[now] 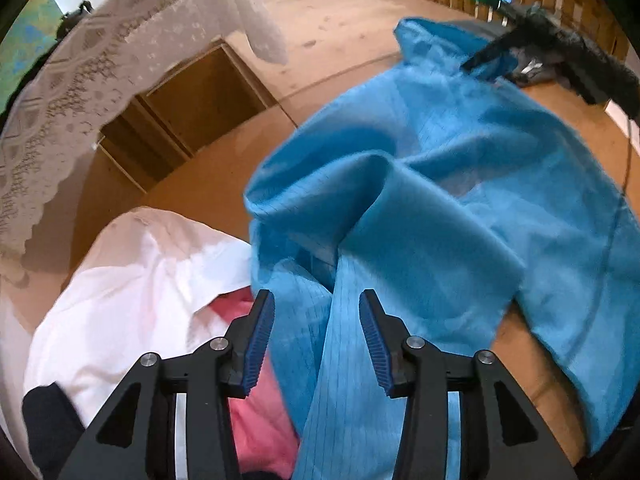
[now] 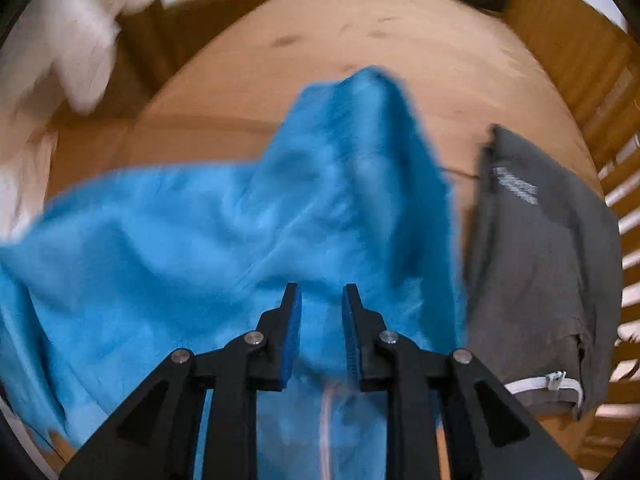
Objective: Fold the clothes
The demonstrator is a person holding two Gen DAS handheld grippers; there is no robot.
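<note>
A: Where are we?
B: Laying out, I'd say. The left gripper [image 1: 316,316] is released above the blue garment [image 1: 420,208], crumpled on the bench [image 1: 352,28] beside the white and pink clothes [image 1: 132,280].
A: And the right gripper [image 2: 321,300]?
B: Parted too, gripping nothing. Next, each needs a blue edge to spread.

Garment [image 1: 420,208] between and ahead of the fingers: bright blue, fine pinstripe. Cloths left of the left fingers: white [image 1: 132,280]; pink [image 1: 256,412]. Folded garment [image 2: 536,272] right of the right fingers: grey, white print. Pads [image 1: 262,344]: blue, ribbed.
</note>
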